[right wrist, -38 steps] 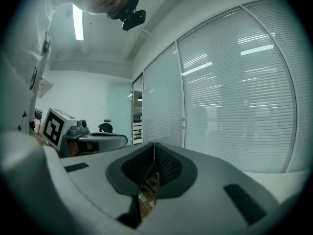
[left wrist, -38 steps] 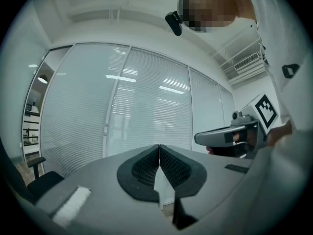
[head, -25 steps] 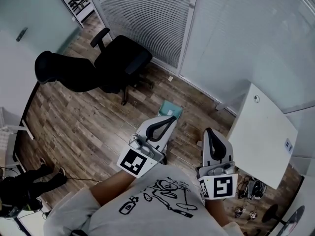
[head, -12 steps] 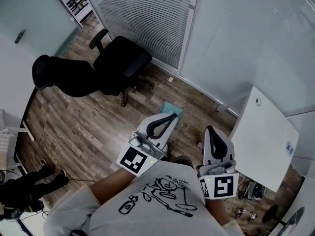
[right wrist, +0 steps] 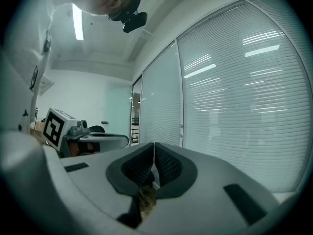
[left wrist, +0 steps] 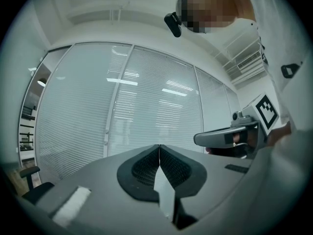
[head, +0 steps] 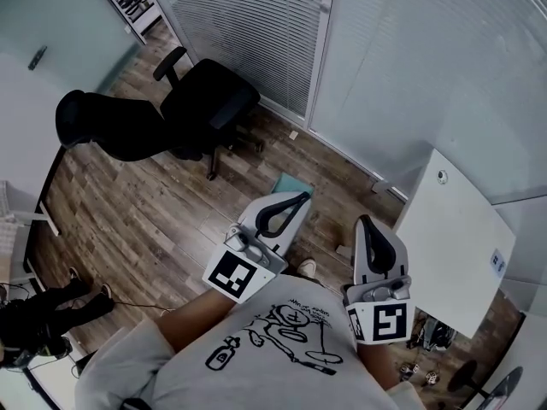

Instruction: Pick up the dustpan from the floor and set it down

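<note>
Since 1 second ago the left gripper and right gripper have edged up the frame, and a shoe now shows beneath them. The person is probably stepping toward the teal dustpan, untouched on the floor at centre frame. The 2 grippers point level ahead, jaws pressed together, empty.

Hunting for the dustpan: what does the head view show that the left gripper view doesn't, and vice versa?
Head view only: the wood floor, a black office chair, a white table, and the teal dustpan on the floor beyond the left tool. Left gripper view only: the ceiling and the camera on the person's head. Both: the window blinds, the left tool and the right tool.
</note>
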